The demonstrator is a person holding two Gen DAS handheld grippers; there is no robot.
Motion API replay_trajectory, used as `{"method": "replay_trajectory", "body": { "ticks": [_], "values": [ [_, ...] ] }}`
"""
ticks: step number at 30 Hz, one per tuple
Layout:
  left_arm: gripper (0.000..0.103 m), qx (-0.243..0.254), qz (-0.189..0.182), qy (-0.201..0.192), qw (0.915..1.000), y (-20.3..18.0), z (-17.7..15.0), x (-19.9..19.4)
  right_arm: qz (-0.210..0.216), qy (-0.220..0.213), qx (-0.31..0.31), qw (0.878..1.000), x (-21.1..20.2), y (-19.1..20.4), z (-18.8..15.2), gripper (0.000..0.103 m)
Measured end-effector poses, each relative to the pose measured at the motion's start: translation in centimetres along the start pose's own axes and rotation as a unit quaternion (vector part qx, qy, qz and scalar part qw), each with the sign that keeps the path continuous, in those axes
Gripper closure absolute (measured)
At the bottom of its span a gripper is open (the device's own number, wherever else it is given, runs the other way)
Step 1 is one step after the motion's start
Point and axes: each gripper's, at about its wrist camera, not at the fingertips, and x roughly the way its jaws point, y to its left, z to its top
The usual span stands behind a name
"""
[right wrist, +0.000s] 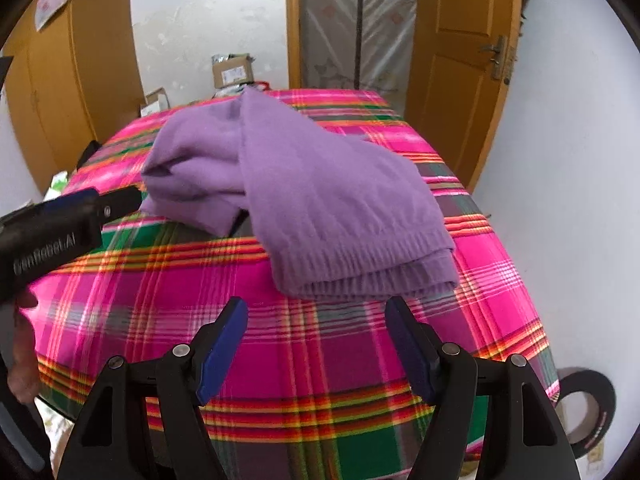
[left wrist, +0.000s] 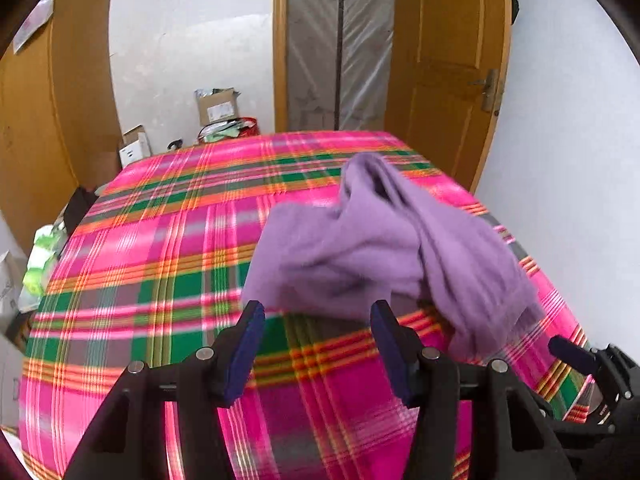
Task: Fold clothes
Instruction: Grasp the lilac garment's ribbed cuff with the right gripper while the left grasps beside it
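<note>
Purple sweater point(right wrist: 296, 196) is lying in a loose, partly folded heap on the tabletop, which is wearing a pink, green and orange plaid cloth point(right wrist: 320, 360). I am taking the sweater as my landmark. Its ribbed hem point(right wrist: 372, 276) is facing my right gripper point(right wrist: 316, 344), stacked in layers and lying flat, and a rumpled fold is bulging out on the sweater's left side.

My right gripper is hovering just short of the hem, not touching it, with its jaws standing wide and holding nothing. My left gripper point(left wrist: 316, 344) is sitting near the sweater's lower left edge, jaws also spread wide and gripping nothing; from the right wrist view I am seeing its black body point(right wrist: 60, 224) with its tip just beside the left fold, though I cannot tell whether it is touching the knit.

Bare plaid cloth is stretching well to the left of the sweater and in front of the hem. To the sweater's right the tabletop edge point(right wrist: 516, 280) is running close, with a white wall point(right wrist: 568, 200) beyond it. Behind the sweater the far tabletop edge is giving way to cardboard boxes point(left wrist: 218, 108) on the floor and an open wooden door point(left wrist: 452, 60).
</note>
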Motion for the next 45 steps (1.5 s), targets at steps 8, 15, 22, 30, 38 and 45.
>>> {"method": "replay_trajectory", "body": {
  "ticks": [8,15,22,30,38,45],
  "values": [
    [0.047,0.034,-0.001,-0.042,0.9985,-0.8,3.5,-0.2,-0.003,-0.048,-0.001,0.999,-0.2,-2.2,0.4,0.050],
    [0.048,0.063,0.007,-0.018,0.9978,-0.8,6.1,3.0,0.044,-0.030,-0.024,0.998,2.4,-1.2,0.1,0.051],
    [0.048,0.062,-0.006,-0.005,0.9980,-0.3,7.6,5.3,0.028,-0.023,-0.046,0.998,4.7,-0.4,0.6,0.052],
    [0.051,0.038,-0.033,0.026,0.9984,1.0,9.1,7.3,0.028,-0.030,-0.033,0.999,4.6,-1.3,1.4,0.089],
    [0.051,0.018,-0.078,0.065,0.9946,1.7,9.9,9.3,0.007,-0.049,-0.008,0.999,3.3,-4.0,2.5,0.091],
    [0.051,0.017,-0.089,0.083,0.9924,1.7,10.1,10.7,-0.042,-0.088,0.015,0.995,1.8,-6.6,4.2,0.093]
  ]
}}
